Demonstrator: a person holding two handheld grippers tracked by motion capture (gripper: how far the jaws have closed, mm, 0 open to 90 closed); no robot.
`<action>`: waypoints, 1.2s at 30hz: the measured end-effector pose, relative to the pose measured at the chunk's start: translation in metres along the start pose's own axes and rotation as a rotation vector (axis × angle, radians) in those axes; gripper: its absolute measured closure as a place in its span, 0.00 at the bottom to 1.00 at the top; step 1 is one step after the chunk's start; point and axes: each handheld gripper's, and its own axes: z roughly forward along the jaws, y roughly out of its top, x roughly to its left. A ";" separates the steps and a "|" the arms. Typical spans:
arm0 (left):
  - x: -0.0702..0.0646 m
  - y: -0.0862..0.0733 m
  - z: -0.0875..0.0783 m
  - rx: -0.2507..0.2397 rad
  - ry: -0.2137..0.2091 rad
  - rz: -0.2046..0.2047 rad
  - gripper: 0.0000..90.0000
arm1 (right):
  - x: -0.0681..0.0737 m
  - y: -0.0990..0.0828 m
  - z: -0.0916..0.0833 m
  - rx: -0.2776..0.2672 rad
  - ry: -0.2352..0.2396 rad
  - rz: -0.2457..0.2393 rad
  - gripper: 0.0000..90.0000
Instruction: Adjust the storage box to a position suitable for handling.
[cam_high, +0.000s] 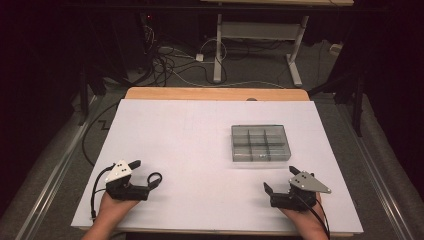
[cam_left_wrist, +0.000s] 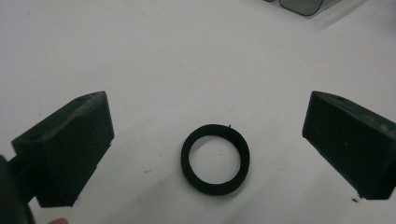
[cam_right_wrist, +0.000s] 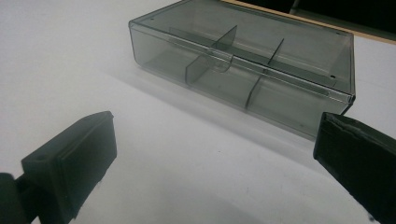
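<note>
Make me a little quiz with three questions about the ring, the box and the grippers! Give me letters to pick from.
1. Where does the black ring lie?
A. inside the box
B. on the white table, in front of the left hand-held gripper
C. on top of the box lid

2. What colour is the box?
A. see-through grey
B. bright red
C. yellow

3. How are the jaws of the right hand-held gripper?
A. shut on the ring
B. shut on the box
C. wide open, holding nothing

Answers:
1 B: the left gripper view has the ring flat on the white table between the spread jaws, touching neither.
2 A: its dividers can be seen through the smoky grey walls.
3 C: the right gripper view shows both jaws far apart with bare table between them.
</note>
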 end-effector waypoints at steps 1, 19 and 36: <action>0.001 0.001 0.001 0.005 0.000 -0.007 0.02 | 0.000 0.000 0.000 -0.002 -0.004 0.001 0.00; 0.001 0.001 0.001 0.006 0.004 -0.009 0.00 | 0.000 0.000 -0.001 -0.009 0.000 -0.007 0.00; 0.000 0.002 0.002 0.021 0.007 -0.002 0.00 | -0.004 0.000 -0.001 -0.006 0.001 0.029 0.00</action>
